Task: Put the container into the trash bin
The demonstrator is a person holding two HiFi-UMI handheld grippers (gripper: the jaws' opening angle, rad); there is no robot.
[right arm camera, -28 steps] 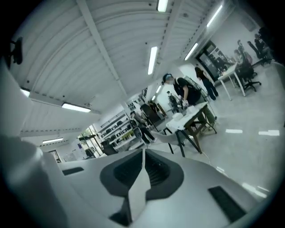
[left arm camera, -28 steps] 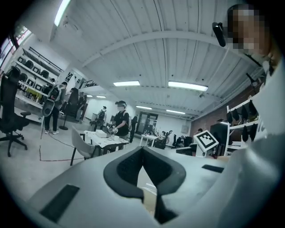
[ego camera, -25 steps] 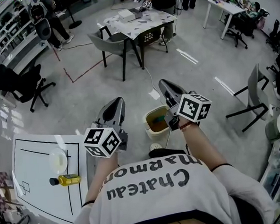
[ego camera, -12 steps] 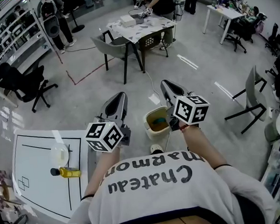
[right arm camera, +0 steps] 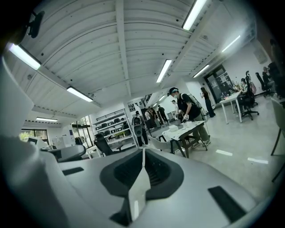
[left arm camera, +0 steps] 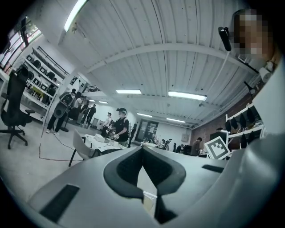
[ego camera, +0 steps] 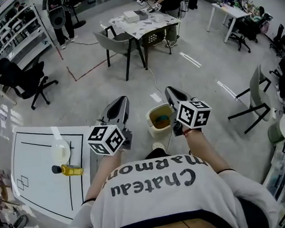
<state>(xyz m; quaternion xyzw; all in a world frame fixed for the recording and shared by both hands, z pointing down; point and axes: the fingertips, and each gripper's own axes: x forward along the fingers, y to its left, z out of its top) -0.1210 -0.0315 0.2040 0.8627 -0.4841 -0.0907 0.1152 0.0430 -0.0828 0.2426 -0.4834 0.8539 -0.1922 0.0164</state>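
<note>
A cream trash bin (ego camera: 155, 130) stands on the grey floor in front of the person, with brown and teal contents inside. My right gripper (ego camera: 170, 91) hangs just right of the bin's rim. In the right gripper view its jaws (right arm camera: 143, 152) are shut with nothing between them. My left gripper (ego camera: 119, 102) is held left of the bin, apart from it. In the left gripper view (left arm camera: 142, 149) its tips also meet on nothing. A translucent round container (ego camera: 60, 152) lies on the white table (ego camera: 31, 190) at the left, beside a yellow bottle (ego camera: 69, 169) on its side.
A power cable (ego camera: 152, 84) runs across the floor behind the bin. A table with chairs (ego camera: 128, 37) stands further ahead, a black office chair (ego camera: 25, 79) at the left and a grey chair (ego camera: 257, 99) at the right. People stand at the far tables.
The view has shifted a little, so the bin and table sit slightly higher in it. Both grippers stay shut and held over the floor on either side of the bin.
</note>
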